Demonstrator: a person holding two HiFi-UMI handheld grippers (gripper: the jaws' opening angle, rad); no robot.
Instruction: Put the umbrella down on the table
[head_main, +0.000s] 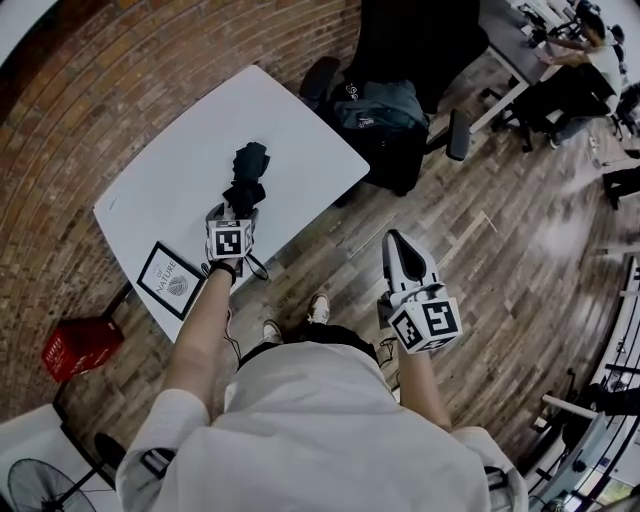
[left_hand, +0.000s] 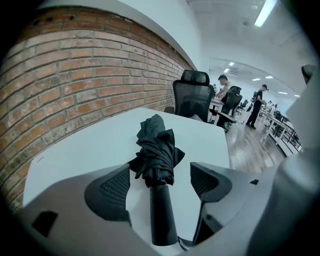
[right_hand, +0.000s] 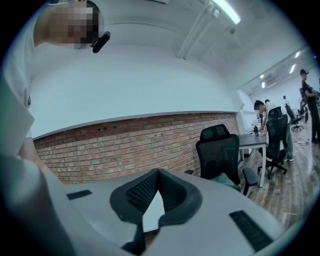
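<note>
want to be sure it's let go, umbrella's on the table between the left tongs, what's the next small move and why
Probably draw the left tongs back along the handle, clear of the umbrella. It lies on the table, the tongs are open and neither pad seems to touch it, so it looks released; backing out straight should avoid nudging it.

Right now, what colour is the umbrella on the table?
The umbrella is black; left gripper view shows best.
</note>
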